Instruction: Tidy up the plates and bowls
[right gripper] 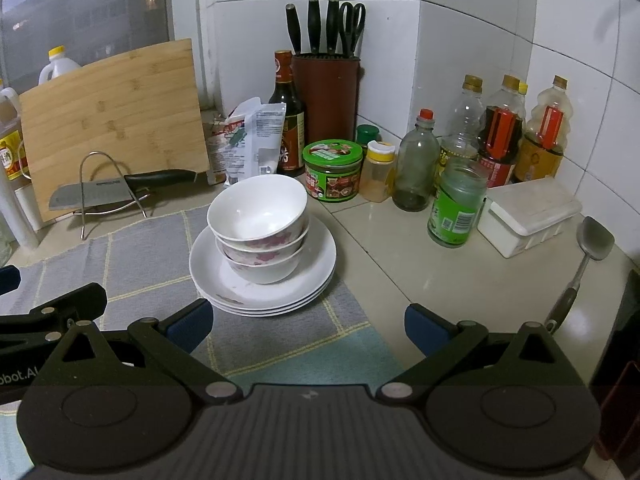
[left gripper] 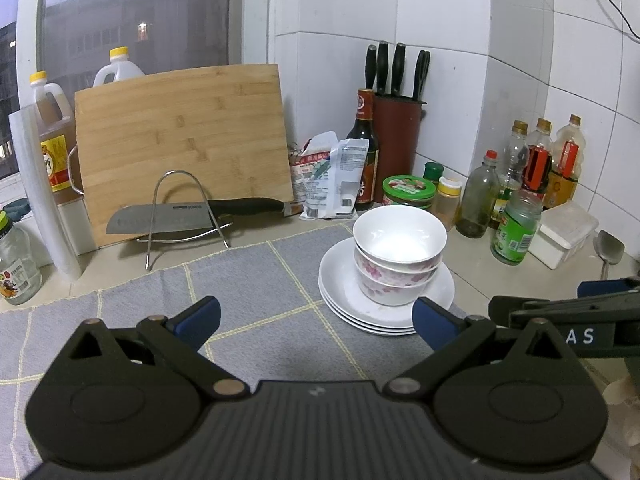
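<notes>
Three nested bowls (left gripper: 398, 254) (right gripper: 260, 228), white with pink flower prints, stand on a stack of three white plates (left gripper: 344, 292) (right gripper: 320, 276) on a grey checked cloth (left gripper: 240, 300) (right gripper: 132, 264). My left gripper (left gripper: 316, 320) is open and empty, just short of the plates, its right pad near their front rim. Nothing sits in my open right gripper (right gripper: 308, 326), which is also close in front of the plates. Each gripper shows at the edge of the other's view.
A cleaver (left gripper: 160, 220) rests on a wire rack (left gripper: 180, 216) before a leaning bamboo board (left gripper: 184, 140). A knife block (right gripper: 328, 92), sauce bottles (right gripper: 500, 140), jars (right gripper: 456, 208), a white lidded box (right gripper: 528, 212) and a metal spatula (right gripper: 588, 256) crowd the tiled corner.
</notes>
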`<state>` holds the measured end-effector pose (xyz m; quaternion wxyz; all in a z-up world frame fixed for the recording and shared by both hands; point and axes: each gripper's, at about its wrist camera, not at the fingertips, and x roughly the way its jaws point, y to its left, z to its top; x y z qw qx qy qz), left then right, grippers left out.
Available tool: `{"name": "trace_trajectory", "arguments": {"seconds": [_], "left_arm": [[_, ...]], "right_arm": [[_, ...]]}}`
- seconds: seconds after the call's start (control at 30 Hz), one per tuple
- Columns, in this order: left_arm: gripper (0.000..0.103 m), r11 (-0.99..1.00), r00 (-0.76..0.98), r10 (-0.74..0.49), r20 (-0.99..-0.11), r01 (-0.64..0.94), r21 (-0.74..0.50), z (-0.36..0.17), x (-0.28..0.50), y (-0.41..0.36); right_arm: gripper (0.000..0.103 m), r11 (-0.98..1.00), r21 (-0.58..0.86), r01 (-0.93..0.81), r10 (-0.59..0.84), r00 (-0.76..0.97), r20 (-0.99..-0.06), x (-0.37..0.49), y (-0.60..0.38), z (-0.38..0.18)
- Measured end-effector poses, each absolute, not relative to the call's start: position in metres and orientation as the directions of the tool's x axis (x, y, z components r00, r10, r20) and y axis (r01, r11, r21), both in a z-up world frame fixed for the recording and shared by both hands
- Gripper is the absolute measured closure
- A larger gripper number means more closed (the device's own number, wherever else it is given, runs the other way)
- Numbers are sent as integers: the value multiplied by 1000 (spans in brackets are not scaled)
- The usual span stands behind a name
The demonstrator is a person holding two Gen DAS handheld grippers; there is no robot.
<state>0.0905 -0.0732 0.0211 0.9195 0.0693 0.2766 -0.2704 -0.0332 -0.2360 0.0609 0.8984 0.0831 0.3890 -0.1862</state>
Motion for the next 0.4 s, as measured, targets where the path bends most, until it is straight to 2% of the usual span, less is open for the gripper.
{"name": "trace_trajectory", "arguments": {"seconds": [0.4], "left_arm": [[2, 842, 698, -462, -547, 539, -24, 20, 90, -75]], "right_arm": [[0, 913, -13, 408, -290, 624, -726, -33, -234, 62]]}}
